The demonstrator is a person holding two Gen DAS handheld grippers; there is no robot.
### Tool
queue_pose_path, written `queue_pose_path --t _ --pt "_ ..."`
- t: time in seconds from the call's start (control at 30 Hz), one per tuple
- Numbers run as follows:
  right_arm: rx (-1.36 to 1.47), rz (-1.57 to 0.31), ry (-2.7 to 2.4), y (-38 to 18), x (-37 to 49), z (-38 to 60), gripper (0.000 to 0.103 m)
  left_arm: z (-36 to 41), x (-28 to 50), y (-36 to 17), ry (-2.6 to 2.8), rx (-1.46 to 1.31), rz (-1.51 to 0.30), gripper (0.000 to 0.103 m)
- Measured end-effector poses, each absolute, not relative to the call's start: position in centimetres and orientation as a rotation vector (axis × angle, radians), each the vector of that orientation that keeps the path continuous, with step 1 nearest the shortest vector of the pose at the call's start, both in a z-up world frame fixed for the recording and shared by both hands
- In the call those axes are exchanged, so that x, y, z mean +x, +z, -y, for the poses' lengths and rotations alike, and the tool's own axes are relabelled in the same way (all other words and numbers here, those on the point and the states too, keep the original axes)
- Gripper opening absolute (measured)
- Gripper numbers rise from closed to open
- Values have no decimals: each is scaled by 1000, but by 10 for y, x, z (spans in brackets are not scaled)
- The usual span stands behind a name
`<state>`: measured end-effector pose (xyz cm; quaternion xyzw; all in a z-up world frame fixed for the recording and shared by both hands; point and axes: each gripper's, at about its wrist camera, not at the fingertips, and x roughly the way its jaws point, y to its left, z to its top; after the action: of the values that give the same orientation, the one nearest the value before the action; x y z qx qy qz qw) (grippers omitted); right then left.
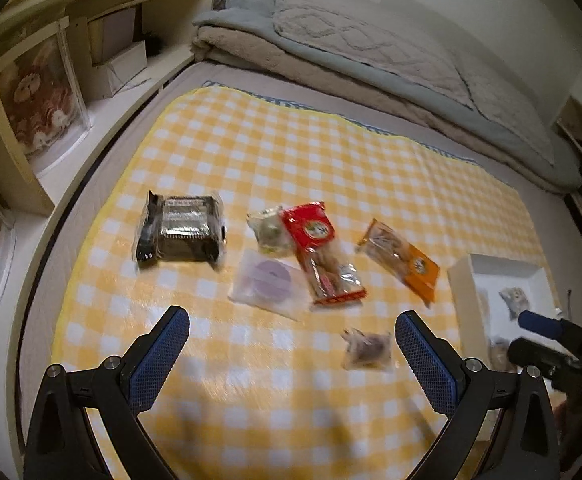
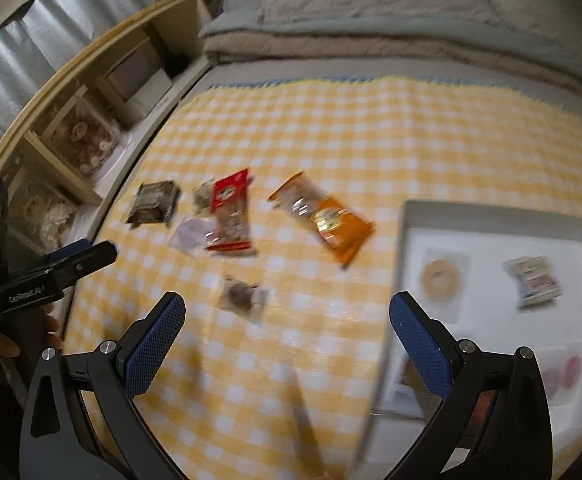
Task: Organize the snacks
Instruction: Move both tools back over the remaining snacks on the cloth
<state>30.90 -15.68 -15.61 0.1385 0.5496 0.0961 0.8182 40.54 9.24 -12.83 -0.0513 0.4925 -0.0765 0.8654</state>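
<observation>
While both your left hand-held gripper (image 1: 292, 330) and right hand-held gripper (image 2: 287, 312) hover released over the checked blanket (image 1: 331, 160), a small snack packet (image 1: 368, 349) lies just ahead, near the white box (image 2: 491, 216). It looks light and crinkly; pinch its sealed edge.

Both grippers, left gripper (image 1: 292, 330) and right gripper (image 2: 287, 310), spread wide, empty.

We are in a home bedroom: at twelve o'clock lies a folded beige and grey-blue quilted duvet (image 1: 371, 64) on a mattress, a yellow-and-white checked fleece blanket (image 1: 291, 168) covers the bed, and at ten o'clock a pale wooden bedside shelf unit (image 1: 71, 40) holds a bagged plush toy (image 1: 39, 100).
</observation>
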Motion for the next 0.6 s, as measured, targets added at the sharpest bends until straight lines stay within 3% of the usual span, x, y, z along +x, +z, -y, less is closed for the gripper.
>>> queue_pose_path --t 0.43,0.6 --pt "362 -1300 194 -219 343 110 103 -82 471 -199 -27 -107 -1145 103" --pt "369 -1348 196 -240 348 104 88 -71 497 -221 23 -90 -1169 103"
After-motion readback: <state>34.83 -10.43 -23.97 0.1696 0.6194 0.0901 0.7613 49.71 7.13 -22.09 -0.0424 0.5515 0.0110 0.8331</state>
